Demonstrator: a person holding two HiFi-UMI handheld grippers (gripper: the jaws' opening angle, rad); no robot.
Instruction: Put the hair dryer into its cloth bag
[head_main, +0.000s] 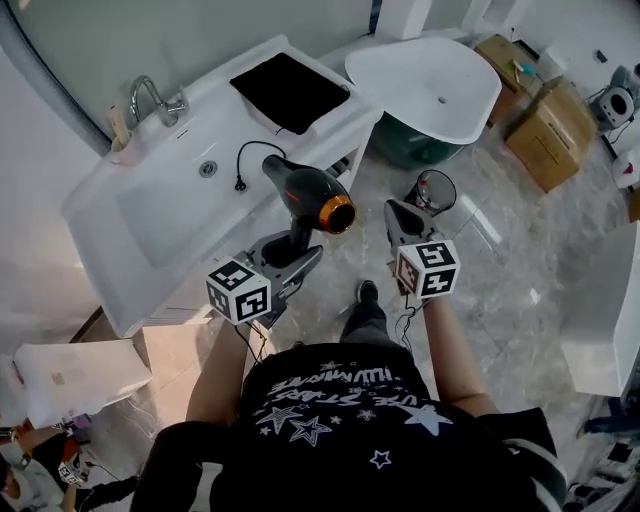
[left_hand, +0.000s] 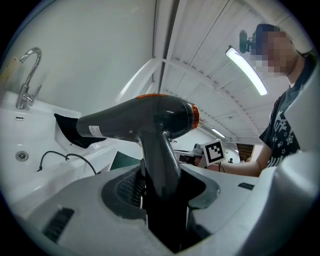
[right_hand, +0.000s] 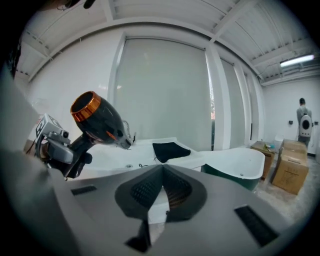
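My left gripper (head_main: 298, 258) is shut on the handle of a black hair dryer (head_main: 308, 192) with an orange ring, held upright in the air in front of the vanity. In the left gripper view the hair dryer (left_hand: 145, 120) fills the middle and its handle runs down between the jaws (left_hand: 162, 192). Its cord (head_main: 243, 160) trails onto the counter. The black cloth bag (head_main: 290, 90) lies flat on the counter's far end. My right gripper (head_main: 412, 222) is shut and empty, to the right of the dryer. In the right gripper view the hair dryer (right_hand: 97, 121) shows at the left and the bag (right_hand: 170, 149) beyond.
A white vanity (head_main: 130, 240) with a sink and a chrome tap (head_main: 150, 98) stands at the left. A white bathtub (head_main: 425, 85) lies beyond the bag. Cardboard boxes (head_main: 545, 130) stand at the back right. A person's shoe (head_main: 367, 292) is on the marble floor below.
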